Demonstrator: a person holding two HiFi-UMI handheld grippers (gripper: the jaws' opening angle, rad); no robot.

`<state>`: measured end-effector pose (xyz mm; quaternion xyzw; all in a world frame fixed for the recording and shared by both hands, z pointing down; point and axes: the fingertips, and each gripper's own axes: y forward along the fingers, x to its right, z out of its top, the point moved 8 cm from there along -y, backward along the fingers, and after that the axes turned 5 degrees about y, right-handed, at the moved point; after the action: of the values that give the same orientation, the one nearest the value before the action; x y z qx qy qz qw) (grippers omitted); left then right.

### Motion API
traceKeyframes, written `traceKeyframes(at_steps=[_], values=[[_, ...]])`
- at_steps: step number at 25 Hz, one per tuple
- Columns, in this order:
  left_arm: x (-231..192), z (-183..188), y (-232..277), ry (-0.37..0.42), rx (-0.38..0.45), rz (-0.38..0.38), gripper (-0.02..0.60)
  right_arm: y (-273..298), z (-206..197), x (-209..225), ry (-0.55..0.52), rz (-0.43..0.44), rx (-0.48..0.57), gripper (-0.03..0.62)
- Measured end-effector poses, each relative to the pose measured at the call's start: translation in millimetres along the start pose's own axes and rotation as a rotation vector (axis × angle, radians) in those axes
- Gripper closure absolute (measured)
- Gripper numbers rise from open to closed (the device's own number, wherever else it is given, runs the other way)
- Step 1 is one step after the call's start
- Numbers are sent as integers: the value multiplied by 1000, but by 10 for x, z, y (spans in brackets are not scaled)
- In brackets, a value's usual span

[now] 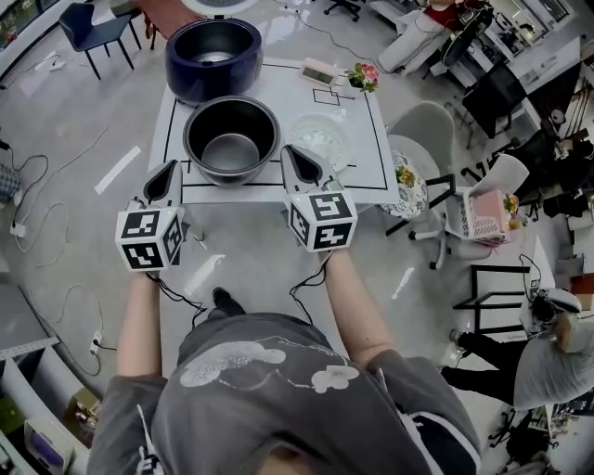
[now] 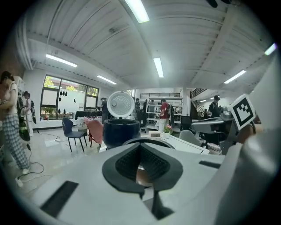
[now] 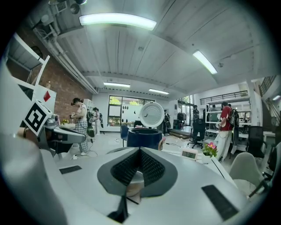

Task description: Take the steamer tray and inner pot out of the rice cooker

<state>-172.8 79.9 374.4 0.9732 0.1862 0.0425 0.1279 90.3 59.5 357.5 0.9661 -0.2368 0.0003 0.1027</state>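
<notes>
The dark blue rice cooker [image 1: 213, 57] stands at the table's far end with its lid [image 2: 120, 104] up. In front of it the grey metal inner pot [image 1: 231, 139] sits on the white table [image 1: 278, 190]. The pale steamer tray [image 1: 320, 139] lies just right of the pot. My left gripper [image 1: 173, 167] is shut on nothing at the pot's near left, off its rim. At the pot's near right my right gripper [image 1: 290, 150] is also shut and holds nothing. The pot's rim [image 2: 149, 140] shows past the left jaws, and the cooker [image 3: 144, 137] shows beyond the right jaws.
A small white device [image 1: 318, 71] and a flower pot [image 1: 362, 76] stand at the table's far right. A white chair [image 1: 427, 130] is beside the table's right edge and a blue chair [image 1: 93, 28] far left. Cables trail on the floor [image 1: 56, 232]. People stand in the background.
</notes>
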Motion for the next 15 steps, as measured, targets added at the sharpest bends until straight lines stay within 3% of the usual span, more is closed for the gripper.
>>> traceKeyframes(at_steps=[9,15], values=[[712,-48,-212,70,-15,-1,575,-561,-227,163,35,33,-14,568],[903,-99,-262,45,0,6,575,-708,-258,184,17,62,-10,568]])
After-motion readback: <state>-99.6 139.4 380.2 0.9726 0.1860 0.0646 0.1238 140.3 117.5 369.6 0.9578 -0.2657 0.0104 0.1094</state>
